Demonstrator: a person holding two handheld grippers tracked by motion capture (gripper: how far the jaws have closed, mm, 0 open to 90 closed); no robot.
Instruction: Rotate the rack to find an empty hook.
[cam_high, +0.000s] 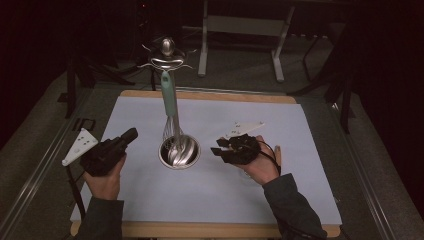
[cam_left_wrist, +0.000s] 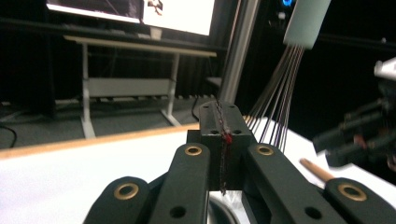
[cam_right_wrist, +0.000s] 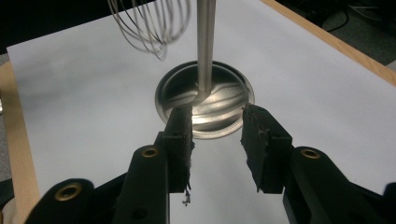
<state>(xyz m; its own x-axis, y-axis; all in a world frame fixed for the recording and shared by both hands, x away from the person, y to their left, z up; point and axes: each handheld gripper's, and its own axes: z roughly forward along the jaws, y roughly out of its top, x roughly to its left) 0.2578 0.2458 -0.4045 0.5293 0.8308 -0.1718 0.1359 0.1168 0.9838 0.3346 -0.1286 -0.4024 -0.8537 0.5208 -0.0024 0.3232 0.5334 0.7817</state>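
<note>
A steel utensil stand rises from a round dish-like base (cam_high: 179, 151) in the middle of the white mat (cam_high: 280, 130). From the hooks at its top (cam_high: 167, 56) hangs a whisk with a mint-green handle (cam_high: 168, 95), its wires reaching down to the base. My left gripper (cam_high: 131, 134) sits left of the base, jaws shut and empty (cam_left_wrist: 223, 126), pointing past the whisk wires (cam_left_wrist: 280, 102). My right gripper (cam_high: 216, 150) stands open just right of the base. In the right gripper view it (cam_right_wrist: 217, 135) faces the base (cam_right_wrist: 177, 88) and the pole (cam_right_wrist: 205, 46).
The mat lies on a wooden board (cam_high: 210, 95) on a grey table. A thin wooden stick (cam_left_wrist: 317, 170) shows by the right hand. Behind the table stand a metal frame (cam_high: 240, 30) and dark furniture. The far right gripper (cam_left_wrist: 355, 135) appears in the left gripper view.
</note>
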